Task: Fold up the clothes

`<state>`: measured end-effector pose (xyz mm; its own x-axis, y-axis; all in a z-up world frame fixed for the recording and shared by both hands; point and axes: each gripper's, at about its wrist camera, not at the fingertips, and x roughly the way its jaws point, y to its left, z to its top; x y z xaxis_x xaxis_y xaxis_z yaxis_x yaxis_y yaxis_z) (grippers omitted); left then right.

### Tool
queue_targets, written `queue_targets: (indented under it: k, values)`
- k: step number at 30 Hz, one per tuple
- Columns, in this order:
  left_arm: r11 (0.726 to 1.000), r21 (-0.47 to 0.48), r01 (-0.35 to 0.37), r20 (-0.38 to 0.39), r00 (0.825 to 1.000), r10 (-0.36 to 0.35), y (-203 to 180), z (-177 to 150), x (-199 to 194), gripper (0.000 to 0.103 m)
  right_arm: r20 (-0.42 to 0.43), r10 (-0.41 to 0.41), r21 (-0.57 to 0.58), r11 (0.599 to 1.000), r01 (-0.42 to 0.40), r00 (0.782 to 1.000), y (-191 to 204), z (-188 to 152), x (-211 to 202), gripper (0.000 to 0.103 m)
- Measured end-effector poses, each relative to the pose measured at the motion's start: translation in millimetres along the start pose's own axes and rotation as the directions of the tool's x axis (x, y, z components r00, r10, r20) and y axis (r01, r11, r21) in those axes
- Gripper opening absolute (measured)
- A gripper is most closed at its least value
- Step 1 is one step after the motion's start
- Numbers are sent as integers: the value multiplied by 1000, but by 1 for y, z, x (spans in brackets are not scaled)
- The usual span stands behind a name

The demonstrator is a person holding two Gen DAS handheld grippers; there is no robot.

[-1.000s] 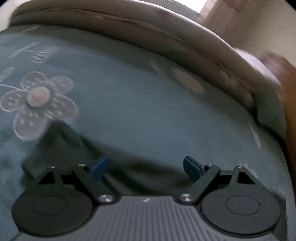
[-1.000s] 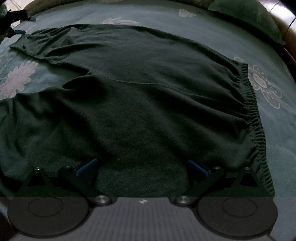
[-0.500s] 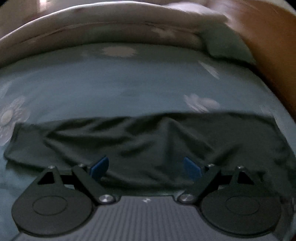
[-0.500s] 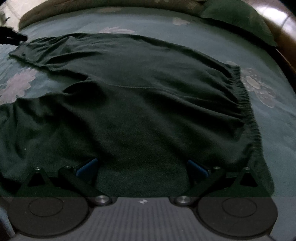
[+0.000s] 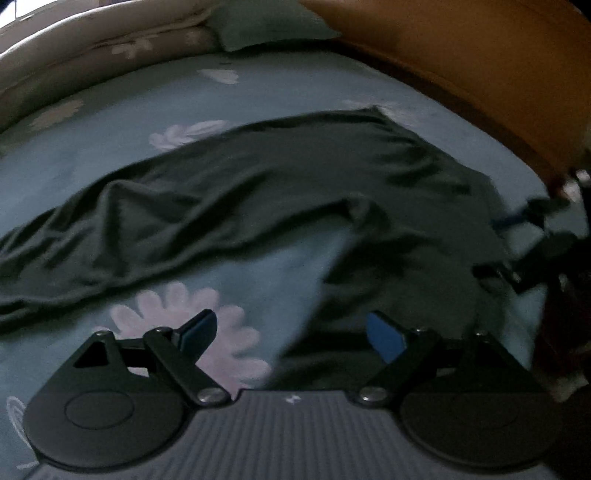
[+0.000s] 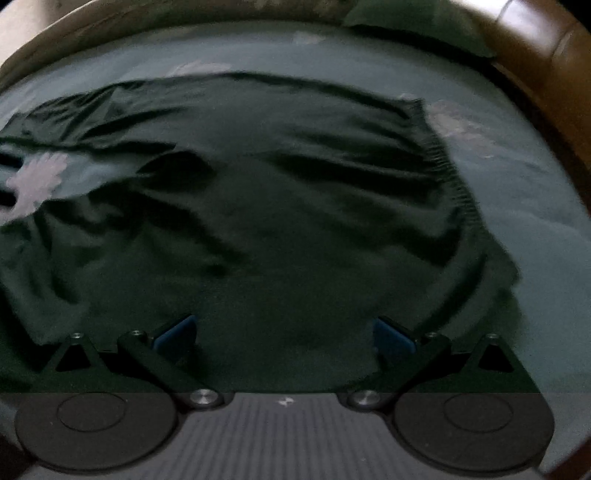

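Dark trousers point(image 6: 280, 206) spread under right tool point(image 6: 284, 336), beside left tool point(image 5: 291, 332), both tools released

This is a bedroom in a home. A bed fills both views, covered with a blue-grey sheet point(image 5: 258, 107) printed with pale flowers point(image 5: 192, 332). A green pillow point(image 5: 269, 22) lies at the far end of the mattress, next to a rolled beige quilt point(image 5: 92, 48) with a faint floral print. A padded brown headboard point(image 6: 535, 62) curves around the bed's edge. A dark pair of trousers point(image 6: 277, 206) with an elastic waistband is spread out on the sheet.
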<state>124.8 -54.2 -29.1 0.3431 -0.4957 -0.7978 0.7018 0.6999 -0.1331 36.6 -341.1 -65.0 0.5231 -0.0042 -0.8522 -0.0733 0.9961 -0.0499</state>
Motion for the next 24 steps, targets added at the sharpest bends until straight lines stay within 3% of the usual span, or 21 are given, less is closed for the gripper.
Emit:
queue_targets:
  k: [4, 9, 13, 24]
  values:
    - [986, 133, 95, -27, 995, -92, -27, -8, -6, 90, 15, -61, 3, 998, 61, 998, 14, -3, -19, 103]
    - [966, 186, 180, -103, 981, -163, -44, -11, 8, 90, 49, -105, 24, 994, 104, 993, 25, -5, -42, 103]
    - [960, 177, 216, -126, 973, -195, -47, -6, 15, 90, 59, -131, 65, 990, 127, 990, 24, -11, -53, 103]
    - [966, 95, 239, -81, 969, -232, -40, 17, 12, 90, 90, -153, 143, 980, 139, 984, 11, -25, -63, 103]
